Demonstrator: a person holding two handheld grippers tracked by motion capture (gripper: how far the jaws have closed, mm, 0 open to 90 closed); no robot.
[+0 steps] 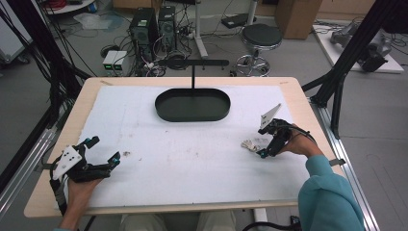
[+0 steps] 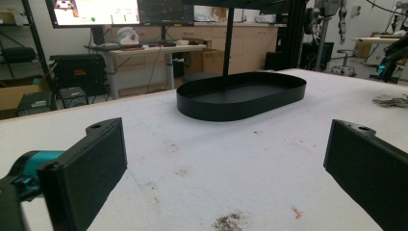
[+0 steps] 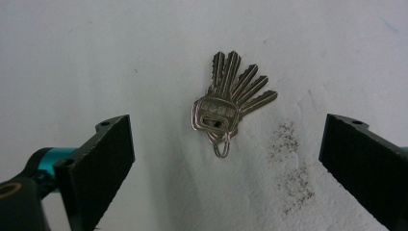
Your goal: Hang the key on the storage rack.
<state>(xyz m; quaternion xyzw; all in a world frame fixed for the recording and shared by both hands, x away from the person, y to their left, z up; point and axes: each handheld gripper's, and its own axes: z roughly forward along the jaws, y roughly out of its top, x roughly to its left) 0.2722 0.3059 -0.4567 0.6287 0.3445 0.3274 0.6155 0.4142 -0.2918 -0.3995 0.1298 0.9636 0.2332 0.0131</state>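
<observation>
A bunch of silver keys [image 3: 231, 103] on a small ring lies flat on the white mat [image 1: 192, 159], fanned out. My right gripper [image 3: 226, 154] hovers over it, jaws wide open, with the keys ahead of the gap and untouched. In the high view the keys [image 1: 250, 144] lie at the right of the mat, just left of the right gripper [image 1: 262, 143]. A black oval tray [image 1: 192, 119] sits at the back centre with nothing in it. My left gripper [image 1: 103, 149] rests open at the front left, facing the tray [image 2: 240, 108] with nothing between its jaws [image 2: 226, 168].
A black T-shaped stand [image 1: 192, 63] rises just behind the tray. Dark smudges mark the mat [image 1: 127, 154] near the left gripper and beside the keys [image 3: 288, 159]. The wooden table edge [image 1: 53, 144] borders the mat. Computers, cables and a stool [image 1: 261, 37] stand on the floor beyond.
</observation>
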